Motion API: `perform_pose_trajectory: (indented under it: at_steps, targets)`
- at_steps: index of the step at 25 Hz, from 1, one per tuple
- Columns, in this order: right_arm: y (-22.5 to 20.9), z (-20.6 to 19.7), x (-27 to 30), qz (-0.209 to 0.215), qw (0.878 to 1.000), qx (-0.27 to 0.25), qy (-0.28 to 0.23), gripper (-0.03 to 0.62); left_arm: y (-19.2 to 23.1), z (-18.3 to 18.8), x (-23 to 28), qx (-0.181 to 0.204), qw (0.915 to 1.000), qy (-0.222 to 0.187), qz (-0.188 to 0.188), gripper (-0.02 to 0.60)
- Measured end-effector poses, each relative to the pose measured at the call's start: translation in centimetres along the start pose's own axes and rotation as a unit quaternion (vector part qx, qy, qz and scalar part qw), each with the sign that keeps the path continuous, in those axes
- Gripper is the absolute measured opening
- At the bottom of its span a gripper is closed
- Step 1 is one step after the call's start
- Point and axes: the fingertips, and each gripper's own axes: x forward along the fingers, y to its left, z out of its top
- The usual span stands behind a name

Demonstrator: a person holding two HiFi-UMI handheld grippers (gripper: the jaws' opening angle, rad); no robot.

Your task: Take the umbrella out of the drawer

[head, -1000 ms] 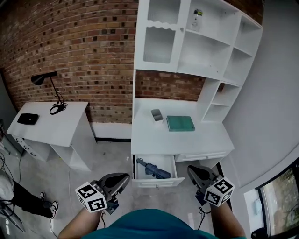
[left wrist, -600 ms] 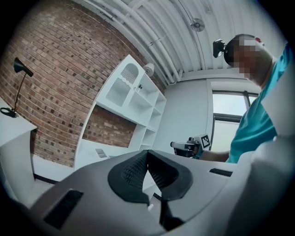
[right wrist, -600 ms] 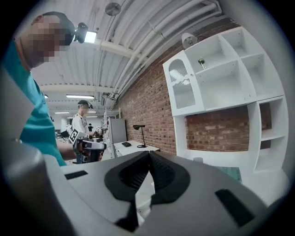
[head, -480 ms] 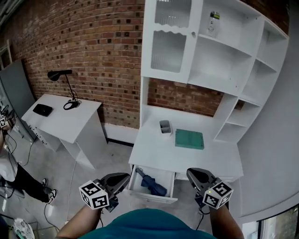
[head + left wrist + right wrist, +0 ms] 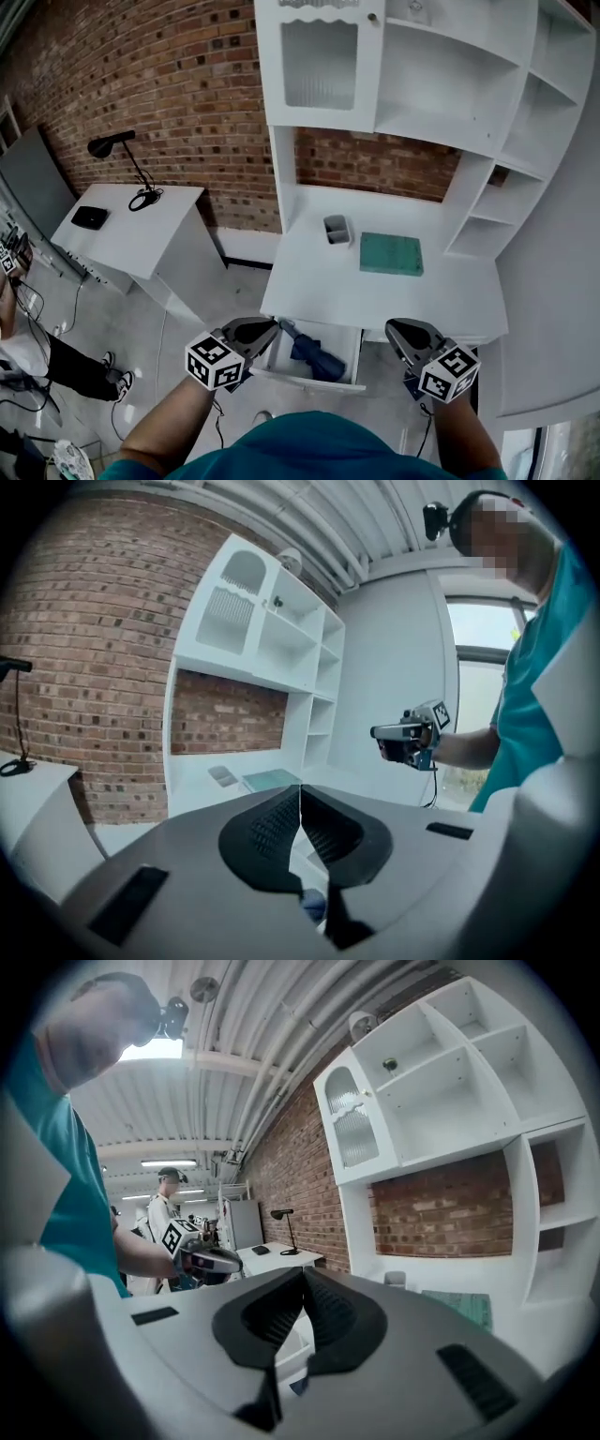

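Note:
A dark blue folded umbrella (image 5: pixel 312 350) lies in the open white drawer (image 5: pixel 349 358) under the desk top. My left gripper (image 5: pixel 271 327) hangs at the drawer's left front corner, just left of the umbrella's handle end, jaws shut and empty. My right gripper (image 5: pixel 396 329) is level with the desk's front edge, right of the drawer, also shut and empty. In the left gripper view the shut left gripper (image 5: pixel 300 797) points across the desk toward the right gripper (image 5: pixel 377 731). In the right gripper view the right gripper (image 5: pixel 303 1279) faces the left gripper (image 5: pixel 232 1262).
On the white desk (image 5: pixel 309 281) lie a green pad (image 5: pixel 391 253) and a small grey tray (image 5: pixel 336 229). White shelves (image 5: pixel 441 103) rise above. To the left stand a side table (image 5: pixel 141 246) with a black lamp (image 5: pixel 111 145), and a person (image 5: pixel 28 328).
Both grippers have moved forward and a little down toward the desk. The left one now reaches the drawer's left corner; the right one has come up to the desk's front edge.

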Motion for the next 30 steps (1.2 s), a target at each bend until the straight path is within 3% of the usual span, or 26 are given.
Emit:
perform_pose_trajectory:
  at_steps: [3,6,8,10,14,18,23,27,30]
  targets:
    - [-0.2,-0.8,1.0,-0.022,0.999,0.023,-0.001,0.021,2.0,-1.4,2.0,0.036,0.9982,0.044,-0.019,0.015]
    - [-0.2,-1.6,2.1,-0.04,0.999,0.032,0.01,0.021,2.8,-3.1,3.9,0.081,0.991,0.091,-0.056,0.015]
    - [-0.2,-2.3,2.4,-0.048,0.998,0.042,0.018,0.021,2.6,-5.0,5.3,0.122,0.9803,0.131,-0.083,0.015]
    - [-0.3,-3.4,2.6,-0.053,0.997,0.051,0.025,0.021,2.0,-7.8,6.8,0.17,0.9627,0.177,-0.113,0.054]
    - [-0.9,-5.7,3.2,-0.056,0.995,0.073,0.036,0.021,1.3,-14.2,9.3,0.27,0.909,0.27,-0.166,0.141]
    - [-1.9,-8.3,3.8,-0.054,0.994,0.086,0.048,0.021,1.4,-20.5,12.1,0.362,0.8441,0.335,-0.209,0.188]
    - [-3.5,-11.6,4.0,-0.057,0.991,0.099,0.069,0.021,0.8,-26.9,15.5,0.44,0.7733,0.374,-0.263,0.241]
    - [-4.6,-13.6,3.7,-0.06,0.989,0.11,0.084,0.022,1.1,-32.4,17.5,0.498,0.7076,0.404,-0.297,0.287]
    - [-5.5,-14.9,2.9,-0.066,0.987,0.119,0.091,0.021,1.1,-36.0,18.6,0.519,0.6735,0.422,-0.315,0.302]
